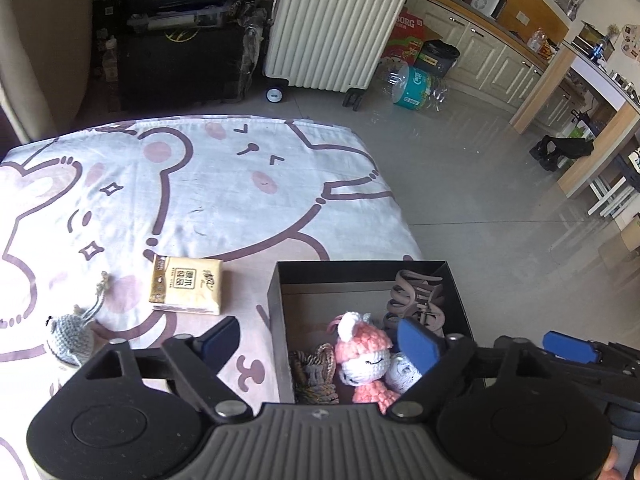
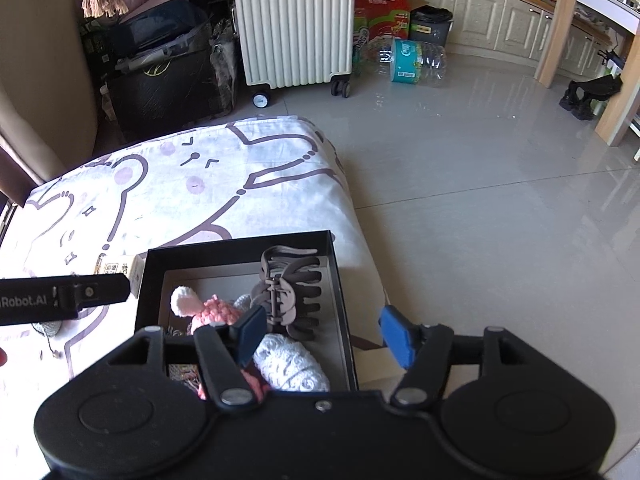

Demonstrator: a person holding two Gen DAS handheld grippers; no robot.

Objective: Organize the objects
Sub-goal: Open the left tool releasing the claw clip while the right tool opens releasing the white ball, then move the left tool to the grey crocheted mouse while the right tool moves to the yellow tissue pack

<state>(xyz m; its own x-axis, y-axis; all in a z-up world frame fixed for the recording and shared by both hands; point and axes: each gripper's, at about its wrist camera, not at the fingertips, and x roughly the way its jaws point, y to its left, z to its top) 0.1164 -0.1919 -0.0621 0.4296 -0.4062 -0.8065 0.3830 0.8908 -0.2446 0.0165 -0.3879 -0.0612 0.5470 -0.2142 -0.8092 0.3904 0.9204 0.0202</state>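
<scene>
A black open box (image 1: pixel 276 320) (image 2: pixel 340 280) sits at the right edge of the cloth-covered table. In it lie a pink and white crochet doll (image 1: pixel 362 354) (image 2: pixel 212 310), a white crochet piece (image 2: pixel 290 366), a brown hair claw (image 1: pixel 416 296) (image 2: pixel 288 292) and a brown woven item (image 1: pixel 314 372). A gold tissue pack (image 1: pixel 186 285) and a grey crochet toy (image 1: pixel 70 338) lie on the cloth left of the box. My left gripper (image 1: pixel 320 346) is open and empty above the box's left wall. My right gripper (image 2: pixel 326 334) is open and empty above the box's right side.
The cartoon-print cloth (image 1: pixel 200 184) covers the table. Beyond it stand a cream suitcase (image 1: pixel 332 24) and dark bags (image 1: pixel 176 40). Empty water bottles (image 1: pixel 416 86) and a bin lie on the tiled floor to the right.
</scene>
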